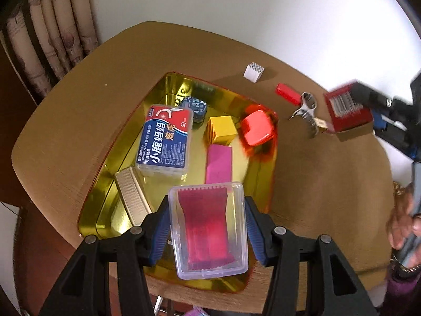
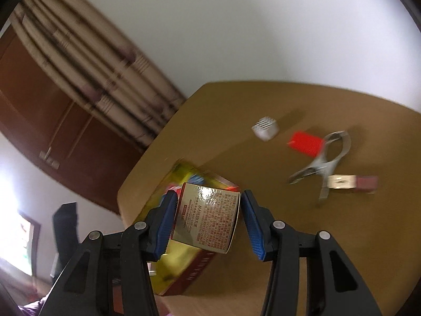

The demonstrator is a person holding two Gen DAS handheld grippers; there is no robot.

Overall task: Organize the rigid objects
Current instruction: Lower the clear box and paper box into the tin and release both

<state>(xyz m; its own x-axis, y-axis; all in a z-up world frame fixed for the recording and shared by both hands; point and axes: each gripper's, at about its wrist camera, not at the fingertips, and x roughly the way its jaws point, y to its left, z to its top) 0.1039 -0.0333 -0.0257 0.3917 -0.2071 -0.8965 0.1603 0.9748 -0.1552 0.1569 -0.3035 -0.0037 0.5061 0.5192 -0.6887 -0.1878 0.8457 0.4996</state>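
Clear case (image 1: 209, 230) in left claw (image 1: 206, 226) hides tray's (image 1: 110, 184) near edge.

"小鹿妈妈" and "50" on blue floss box (image 1: 165, 139), "MARUBI" on gold carton (image 2: 208, 217)

A striped curtain (image 1: 52, 34) hangs beyond the tabletop's (image 1: 65, 137) far left corner, against a white wall (image 1: 236, 5). Dark wooden doors (image 2: 39, 100) stand beside it.
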